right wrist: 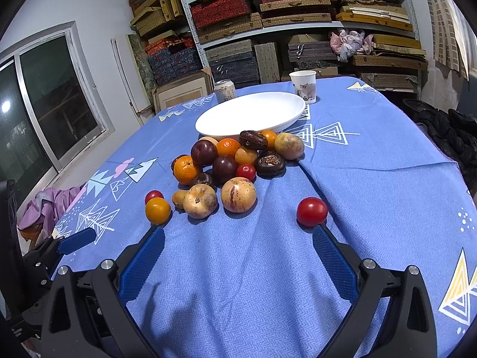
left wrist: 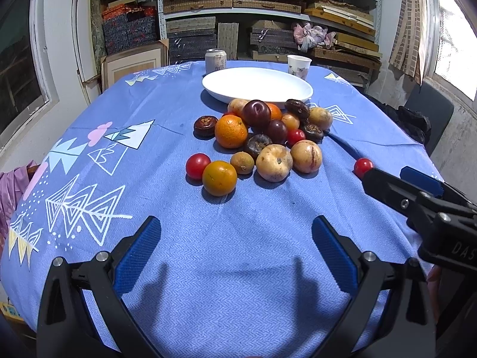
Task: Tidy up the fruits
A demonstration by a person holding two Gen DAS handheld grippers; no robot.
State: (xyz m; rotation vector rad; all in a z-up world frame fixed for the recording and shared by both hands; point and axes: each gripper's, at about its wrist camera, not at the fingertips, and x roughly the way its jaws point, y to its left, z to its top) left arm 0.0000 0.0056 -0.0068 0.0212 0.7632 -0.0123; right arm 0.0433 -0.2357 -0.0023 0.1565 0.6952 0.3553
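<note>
A pile of fruit (left wrist: 262, 131) lies on the blue tablecloth in front of an empty white plate (left wrist: 258, 85): oranges, dark plums, brown fruits, pale round fruits, small red tomatoes. The pile also shows in the right wrist view (right wrist: 229, 173), with the plate (right wrist: 250, 113) behind it. One red tomato (right wrist: 311, 211) lies apart, just beyond my right gripper's right fingertip. My left gripper (left wrist: 235, 229) is open and empty, short of the pile. My right gripper (right wrist: 238, 238) is open and empty; it shows in the left wrist view (left wrist: 399, 185) at the right.
A drink can (left wrist: 215, 61) and a paper cup (left wrist: 298, 65) stand behind the plate. Shelves stacked with boxes fill the back wall. A dark chair (left wrist: 429, 116) stands at the table's right. A window is on the left wall.
</note>
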